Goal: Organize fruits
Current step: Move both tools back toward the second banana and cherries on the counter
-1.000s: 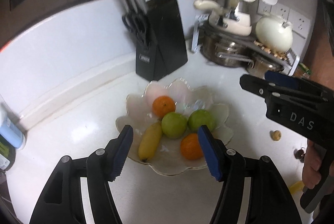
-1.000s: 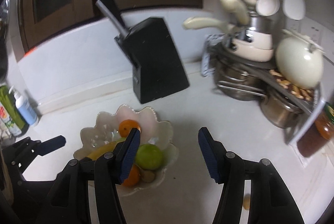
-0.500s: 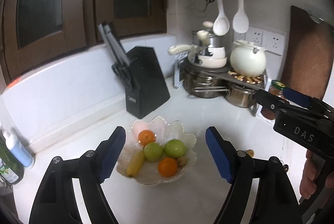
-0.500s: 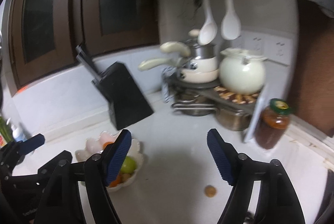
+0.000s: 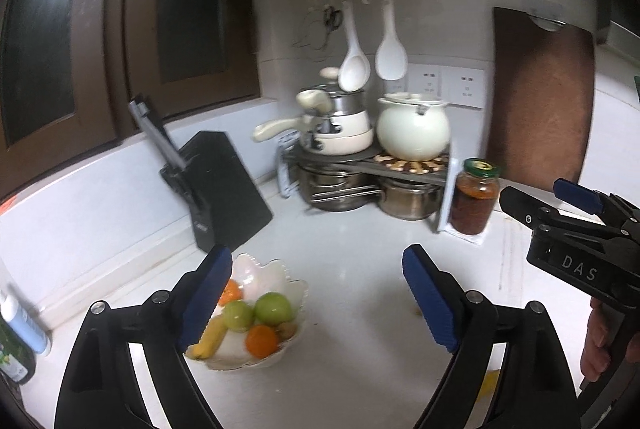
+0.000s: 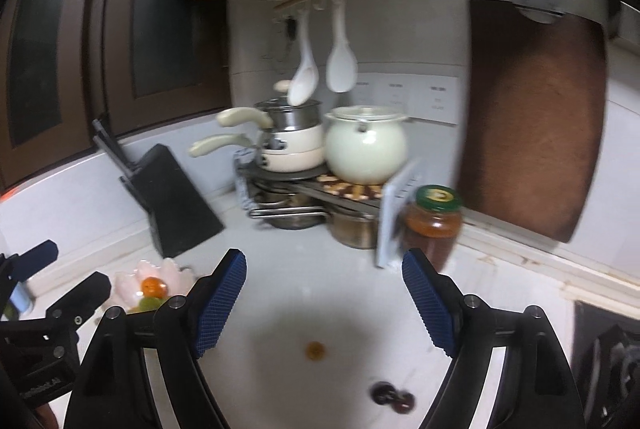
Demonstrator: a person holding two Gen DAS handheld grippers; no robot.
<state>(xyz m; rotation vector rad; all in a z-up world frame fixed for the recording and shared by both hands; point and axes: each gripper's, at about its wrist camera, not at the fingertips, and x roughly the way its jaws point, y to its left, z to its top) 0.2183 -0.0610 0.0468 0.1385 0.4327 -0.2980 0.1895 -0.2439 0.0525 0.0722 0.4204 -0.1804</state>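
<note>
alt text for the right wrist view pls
The open right gripper hovers over a white counter with a small orange fruit and dark cherries between its fingers. The fruit bowl sits far left.

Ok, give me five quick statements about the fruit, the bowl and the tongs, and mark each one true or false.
1. The bowl holds a banana, two green fruits and two oranges. True.
2. The left tongs are shut on the banana. False: they are open and hold nothing.
3. A small orange-brown fruit lies loose on the counter between the fingers of the right tongs. True.
4. The dark cherries are inside the bowl. False: they lie on the counter, near the bottom of the right wrist view.
5. The right tongs are open and empty. True.
</note>
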